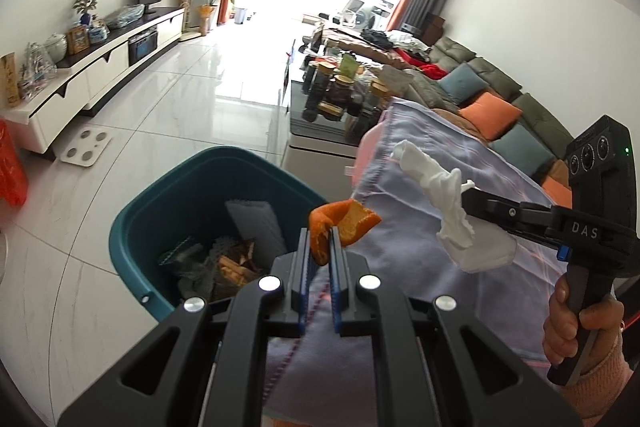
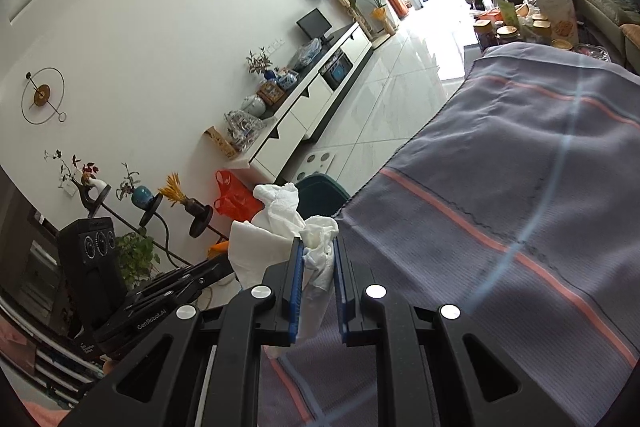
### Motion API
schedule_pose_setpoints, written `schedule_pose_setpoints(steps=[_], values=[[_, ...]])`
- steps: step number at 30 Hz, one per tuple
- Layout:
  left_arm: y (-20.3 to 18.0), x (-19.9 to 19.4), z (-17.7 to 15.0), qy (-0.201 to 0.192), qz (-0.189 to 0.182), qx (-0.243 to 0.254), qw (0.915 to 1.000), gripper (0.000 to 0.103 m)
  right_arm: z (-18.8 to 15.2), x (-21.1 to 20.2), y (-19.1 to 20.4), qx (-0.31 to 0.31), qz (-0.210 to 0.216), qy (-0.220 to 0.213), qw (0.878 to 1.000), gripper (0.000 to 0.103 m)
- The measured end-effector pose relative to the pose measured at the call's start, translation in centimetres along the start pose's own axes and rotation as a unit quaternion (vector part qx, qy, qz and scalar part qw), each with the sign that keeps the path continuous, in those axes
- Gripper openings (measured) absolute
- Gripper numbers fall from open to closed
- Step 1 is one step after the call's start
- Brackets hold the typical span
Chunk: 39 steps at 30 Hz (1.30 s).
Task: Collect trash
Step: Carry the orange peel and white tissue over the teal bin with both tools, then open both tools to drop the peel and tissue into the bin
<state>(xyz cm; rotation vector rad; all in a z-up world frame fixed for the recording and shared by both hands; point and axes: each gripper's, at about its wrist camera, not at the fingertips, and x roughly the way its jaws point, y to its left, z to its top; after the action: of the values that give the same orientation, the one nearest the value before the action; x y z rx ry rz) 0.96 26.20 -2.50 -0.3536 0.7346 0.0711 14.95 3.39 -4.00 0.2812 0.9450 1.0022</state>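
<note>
My left gripper [image 1: 322,237] is shut on a piece of orange peel [image 1: 344,223] and holds it in the air at the table's left edge, just right of the teal trash bin [image 1: 160,227]. The bin stands on the floor and holds several scraps. My right gripper [image 2: 318,247] is shut on a crumpled white tissue [image 2: 280,223]. In the left wrist view the right gripper [image 1: 468,197] holds the tissue [image 1: 436,195] above the purple striped cloth [image 1: 420,227]. The bin's rim [image 2: 320,187] shows beyond the tissue.
The cloth [image 2: 500,187] covers the table. A glass coffee table with jars [image 1: 340,91] stands beyond it, a sofa with cushions [image 1: 492,99] to the right. A white TV cabinet [image 1: 100,67] lines the left wall. A scale [image 1: 86,147] and a red bag [image 1: 10,167] lie on the floor.
</note>
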Motion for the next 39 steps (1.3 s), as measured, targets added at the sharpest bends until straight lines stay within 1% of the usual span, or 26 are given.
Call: schedule_pose_setpoints(steps=[9,22,26,29,30,31,32,35,36,39], values=[[2.5,1.0,0.0,0.011,0.027,-0.023,0.9993,0.010,1.2,3.6,1.3,-0.004,-0.007,0.022,1.000,0.015],[4.5,3.2,-0.6,0.034,0.047,-0.046,0.9973,0.010,1.6,7.5,3.1,-0.013,-0.020,0.048,0.999,0.015],[4.7,3.8,-0.7,0.040,0.050,-0.049,0.9968,0.011,1.7,8.4,3.7,-0.015,-0.026,0.054,0.998,0.016],[5.0,4.1,-0.7,0.042,0.053,-0.051,0.9964,0.011,1.7,8.9,3.9,-0.014,-0.028,0.057,0.998,0.020],[5.0,4.2,-0.8,0.043,0.054,-0.052,0.9963,0.016,1.7,9.0,4.0,-0.012,-0.030,0.058,0.998,0.024],[5.1,4.3,-0.8,0.045,0.053,-0.055,0.9961,0.025,1.8,9.1,4.0,-0.011,-0.031,0.058,0.998,0.026],[5.2,4.3,-0.7,0.044,0.056,-0.058,0.9958,0.029,1.8,9.1,4.0,-0.010,-0.032,0.057,0.998,0.026],[5.5,4.2,-0.8,0.042,0.059,-0.061,0.9955,0.034,1.8,8.9,4.1,-0.012,-0.032,0.054,0.998,0.028],[5.5,4.1,-0.9,0.041,0.059,-0.065,0.9953,0.040,1.8,8.9,4.1,-0.012,-0.032,0.053,0.998,0.031],[5.5,3.5,-0.9,0.031,0.059,-0.065,0.9956,0.046,1.7,8.2,3.9,-0.007,-0.026,0.047,0.999,0.032]])
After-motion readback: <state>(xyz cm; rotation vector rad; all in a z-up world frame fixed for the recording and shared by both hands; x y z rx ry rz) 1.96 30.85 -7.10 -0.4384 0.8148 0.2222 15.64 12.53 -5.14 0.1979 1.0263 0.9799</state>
